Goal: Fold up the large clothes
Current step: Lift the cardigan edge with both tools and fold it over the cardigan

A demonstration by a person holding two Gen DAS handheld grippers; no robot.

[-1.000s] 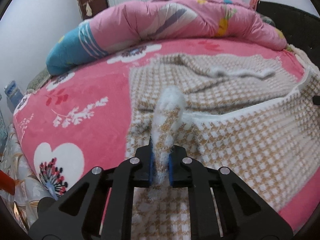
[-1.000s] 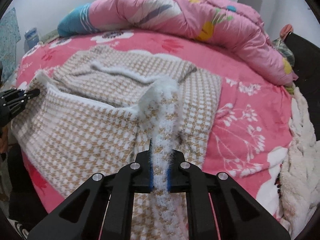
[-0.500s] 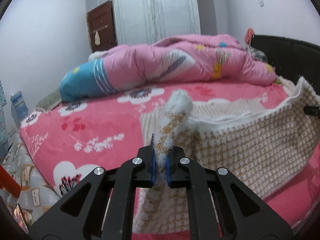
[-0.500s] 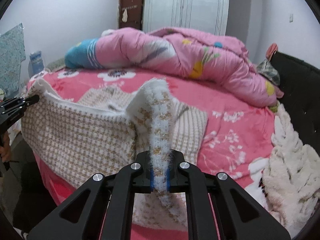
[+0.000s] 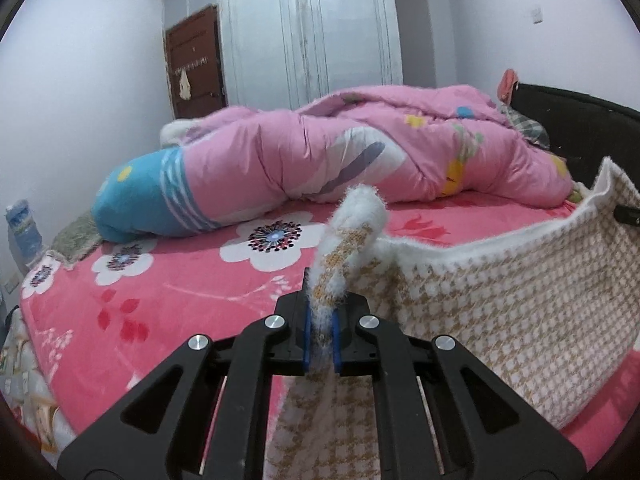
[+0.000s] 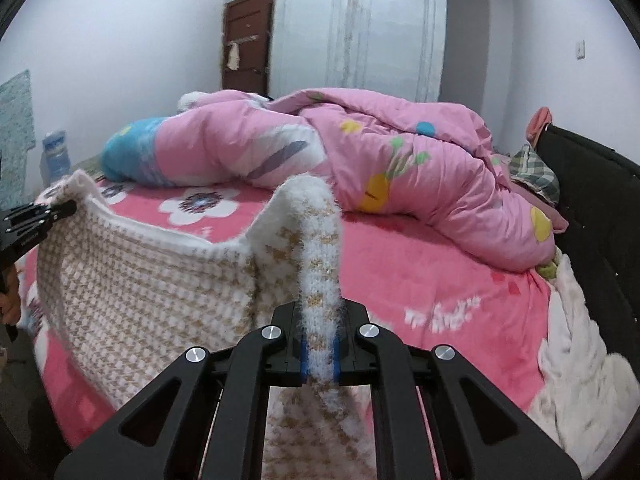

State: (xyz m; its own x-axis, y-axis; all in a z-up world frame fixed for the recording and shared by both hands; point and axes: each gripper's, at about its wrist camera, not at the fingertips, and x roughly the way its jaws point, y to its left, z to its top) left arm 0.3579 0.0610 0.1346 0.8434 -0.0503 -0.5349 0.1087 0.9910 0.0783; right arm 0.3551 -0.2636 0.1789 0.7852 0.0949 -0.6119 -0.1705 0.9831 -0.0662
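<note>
left gripper [image 5: 320,340] and right gripper [image 6: 320,354] each pinch a fuzzy edge of the knit garment [image 5: 500,304]; soft, floppy, light, best held by corners.

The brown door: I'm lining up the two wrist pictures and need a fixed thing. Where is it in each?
Left wrist view: the brown door stands upper left of centre, just left of the white wardrobe.
Right wrist view: the brown door stands upper centre-left, again just left of the white wardrobe.
Shared landmark: the pink quilt across the far side of the bed.
</note>
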